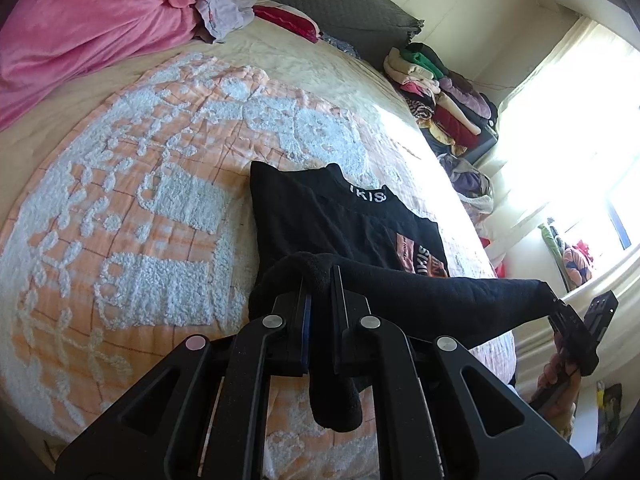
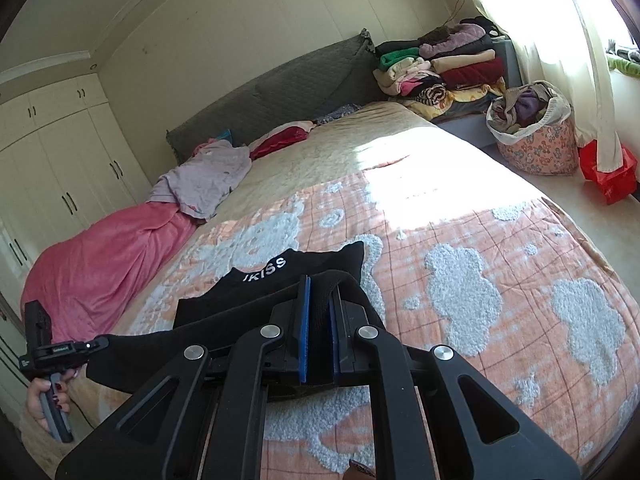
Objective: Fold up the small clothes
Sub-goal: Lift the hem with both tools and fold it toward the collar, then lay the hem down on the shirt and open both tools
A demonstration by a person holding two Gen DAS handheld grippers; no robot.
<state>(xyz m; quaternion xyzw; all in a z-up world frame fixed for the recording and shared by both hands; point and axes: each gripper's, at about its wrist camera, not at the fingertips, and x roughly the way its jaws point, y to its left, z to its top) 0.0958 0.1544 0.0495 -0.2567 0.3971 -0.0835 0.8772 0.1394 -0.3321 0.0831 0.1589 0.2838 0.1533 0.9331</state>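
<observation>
A small black shirt (image 1: 320, 216) with white collar lettering and an orange chest print lies on the orange and white bedspread (image 1: 140, 200). Its near hem is lifted off the bed and stretched between both grippers. My left gripper (image 1: 320, 280) is shut on one hem corner; a fold of black cloth hangs down between its fingers. My right gripper (image 2: 319, 292) is shut on the other hem corner of the shirt (image 2: 280, 280). The right gripper also shows at the right of the left wrist view (image 1: 558, 306), and the left gripper at the left of the right wrist view (image 2: 102, 342).
A pink blanket (image 2: 112, 256) and a lilac garment (image 2: 208, 178) lie at the far left of the bed. Folded clothes (image 2: 440, 68) are stacked beside the grey headboard (image 2: 280, 88). A floral basket (image 2: 536, 144) and a red box (image 2: 608, 176) stand by the window curtain.
</observation>
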